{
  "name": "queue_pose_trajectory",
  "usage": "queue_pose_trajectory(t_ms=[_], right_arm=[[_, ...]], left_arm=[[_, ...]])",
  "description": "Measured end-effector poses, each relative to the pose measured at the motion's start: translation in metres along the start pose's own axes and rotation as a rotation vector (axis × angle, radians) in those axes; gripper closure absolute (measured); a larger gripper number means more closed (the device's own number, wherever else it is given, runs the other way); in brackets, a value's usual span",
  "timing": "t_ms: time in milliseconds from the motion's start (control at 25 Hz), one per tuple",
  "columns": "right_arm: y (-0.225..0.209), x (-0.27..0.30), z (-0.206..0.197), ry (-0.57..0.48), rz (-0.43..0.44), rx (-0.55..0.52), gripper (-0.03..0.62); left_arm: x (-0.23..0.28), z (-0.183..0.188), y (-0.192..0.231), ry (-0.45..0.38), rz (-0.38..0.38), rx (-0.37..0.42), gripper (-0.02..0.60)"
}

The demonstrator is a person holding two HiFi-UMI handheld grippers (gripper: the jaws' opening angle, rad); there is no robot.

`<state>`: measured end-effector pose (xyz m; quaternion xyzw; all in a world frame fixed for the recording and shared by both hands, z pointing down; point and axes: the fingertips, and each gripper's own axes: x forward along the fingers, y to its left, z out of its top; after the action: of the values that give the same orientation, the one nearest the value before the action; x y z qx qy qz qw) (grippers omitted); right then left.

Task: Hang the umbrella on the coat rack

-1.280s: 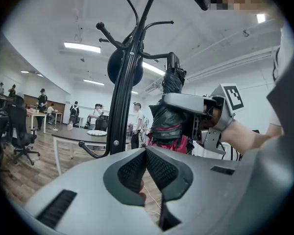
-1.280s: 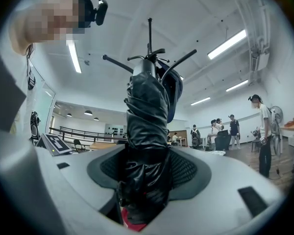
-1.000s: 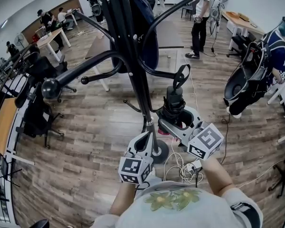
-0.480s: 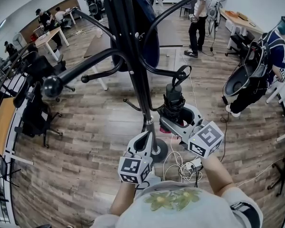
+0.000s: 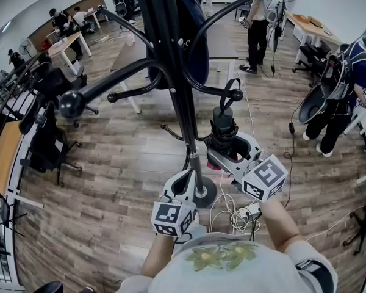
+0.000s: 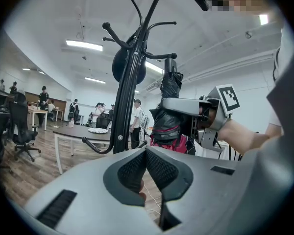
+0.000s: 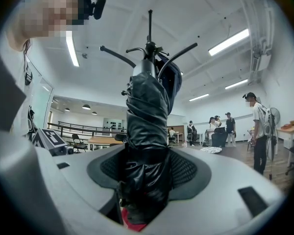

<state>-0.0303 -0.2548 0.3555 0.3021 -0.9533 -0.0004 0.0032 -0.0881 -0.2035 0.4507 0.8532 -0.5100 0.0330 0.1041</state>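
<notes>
Umbrella [image 5: 222, 133], folded and upright, is clamped in the right tongs [image 5: 230, 151] at 3 o'clock of the coat rack [image 5: 182, 112] pole, with its strap loop [image 5: 236, 89] at a hook [image 5: 213, 95] tip. It seems not yet let go. Left tongs [image 5: 184, 187] are closed and empty.

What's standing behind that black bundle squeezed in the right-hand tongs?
The coat rack. Its top hooks and a dark hanging item rise above the folded umbrella that the right tongs grip; the umbrella covers the rack's pole and base.
</notes>
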Motion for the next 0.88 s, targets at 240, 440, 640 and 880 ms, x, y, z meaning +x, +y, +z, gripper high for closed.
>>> queue_pose_trajectory(t_ms=[240, 440, 640, 880], right_arm=[[0.000, 0.003, -0.002, -0.003, 0.007, 0.002, 0.342], [-0.002, 0.007, -0.007, 0.008, 0.014, 0.006, 0.342], [-0.003, 0.010, -0.012, 0.015, 0.020, 0.011, 0.342], [-0.004, 0.013, -0.015, 0.022, 0.027, 0.012, 0.342]], left_arm=[[0.000, -0.003, 0.001, 0.014, 0.003, 0.004, 0.578], [0.000, -0.003, 0.005, 0.017, 0.014, 0.012, 0.578], [-0.001, -0.006, 0.007, 0.034, 0.022, 0.007, 0.578], [0.001, -0.008, 0.008, 0.044, 0.025, 0.004, 0.578]])
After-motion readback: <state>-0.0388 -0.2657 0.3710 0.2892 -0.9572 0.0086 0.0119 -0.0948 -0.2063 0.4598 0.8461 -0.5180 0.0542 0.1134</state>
